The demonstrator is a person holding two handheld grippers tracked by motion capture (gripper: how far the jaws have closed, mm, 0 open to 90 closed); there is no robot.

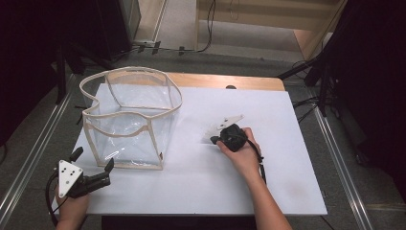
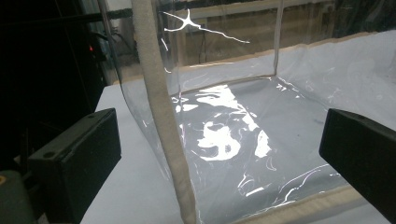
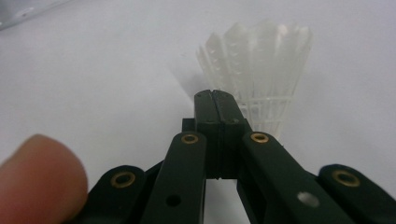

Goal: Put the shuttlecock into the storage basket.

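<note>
Your right tongs (image 3: 216,100), pressed together, pinch nothing; the shuttlecock (image 3: 261,70) stands just beyond their tips, feathers up.

Your left tongs (image 1: 92,160) are spread, facing the clear bag (image 1: 131,117).

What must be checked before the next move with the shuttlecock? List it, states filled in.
1. Right gripper shut: ok, the jaws meet.
2. Shuttlecock gripped: cannot tell; it sits just past the jaw tips, with its base hidden behind them.
3. Clear bag upright with its mouth open: ok.
4. Left gripper open: ok, jaws wide apart, facing the bag's corner trim.
5. Table bare between shuttlecock and bag: ok.
</note>
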